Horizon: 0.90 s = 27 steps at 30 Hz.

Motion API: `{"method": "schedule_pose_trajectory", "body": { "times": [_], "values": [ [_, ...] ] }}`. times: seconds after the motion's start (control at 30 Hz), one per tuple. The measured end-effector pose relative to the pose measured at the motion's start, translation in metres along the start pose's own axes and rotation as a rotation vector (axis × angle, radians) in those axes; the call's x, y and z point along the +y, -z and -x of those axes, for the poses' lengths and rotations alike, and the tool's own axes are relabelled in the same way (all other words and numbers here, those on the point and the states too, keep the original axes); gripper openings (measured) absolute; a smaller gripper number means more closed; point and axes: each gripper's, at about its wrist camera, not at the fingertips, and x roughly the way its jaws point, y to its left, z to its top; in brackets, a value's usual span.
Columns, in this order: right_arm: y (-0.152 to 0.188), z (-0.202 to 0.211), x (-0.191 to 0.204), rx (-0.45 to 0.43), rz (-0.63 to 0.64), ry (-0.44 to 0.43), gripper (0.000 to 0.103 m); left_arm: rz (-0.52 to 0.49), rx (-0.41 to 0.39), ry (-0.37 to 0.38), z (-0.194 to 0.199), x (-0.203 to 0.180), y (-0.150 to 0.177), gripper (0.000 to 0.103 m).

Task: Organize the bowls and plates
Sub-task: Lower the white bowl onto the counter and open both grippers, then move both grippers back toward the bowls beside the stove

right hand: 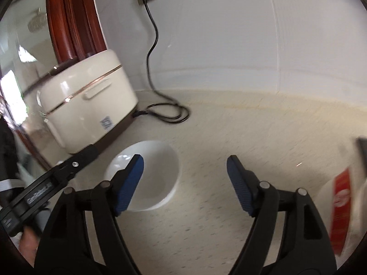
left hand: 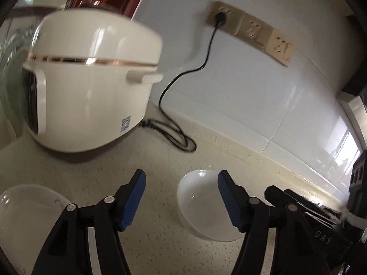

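Observation:
A small white bowl (left hand: 201,206) stands upright on the speckled counter; it also shows in the right wrist view (right hand: 156,171). My left gripper (left hand: 181,183) is open and empty, with the bowl just behind its right finger. A second white dish (left hand: 25,208) with a faint pattern lies at the lower left, partly hidden by the left finger. My right gripper (right hand: 185,167) is open and empty above the counter, its left finger overlapping the bowl's rim in view. The left gripper's black arm (right hand: 59,174) shows at the left in the right wrist view.
A cream rice cooker (left hand: 91,87) stands at the back left, also in the right wrist view (right hand: 89,100). Its black cord (left hand: 174,133) loops on the counter up to a wall socket (left hand: 220,16). A red-and-white package (right hand: 341,206) is at the right. White tiled wall behind.

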Motion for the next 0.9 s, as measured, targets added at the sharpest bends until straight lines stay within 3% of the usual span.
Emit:
{"method": "schedule_pose_trajectory", "body": {
  "times": [0.1,0.27,0.43,0.5,0.67,0.9],
  "values": [
    [-0.001,0.005,0.003,-0.047,0.018,0.041,0.077,-0.041,-0.064,-0.012,0.005,-0.005,0.002,0.068],
    [-0.001,0.022,-0.002,-0.14,0.017,0.127,0.081,-0.03,-0.118,-0.03,0.017,-0.002,0.003,0.068],
    [-0.001,0.049,-0.018,-0.258,-0.037,0.112,0.087,-0.079,-0.144,-0.035,0.019,-0.01,0.006,0.068],
    [-0.001,0.053,-0.019,-0.287,-0.031,0.147,0.088,-0.119,-0.15,-0.035,0.017,-0.017,0.008,0.068],
    [-0.009,0.061,-0.03,-0.28,-0.09,0.163,0.088,-0.213,-0.194,-0.024,0.025,-0.033,0.014,0.068],
    [-0.004,0.087,-0.045,-0.27,-0.149,0.161,0.089,-0.225,-0.196,-0.019,0.024,-0.035,0.015,0.068]
  ]
}}
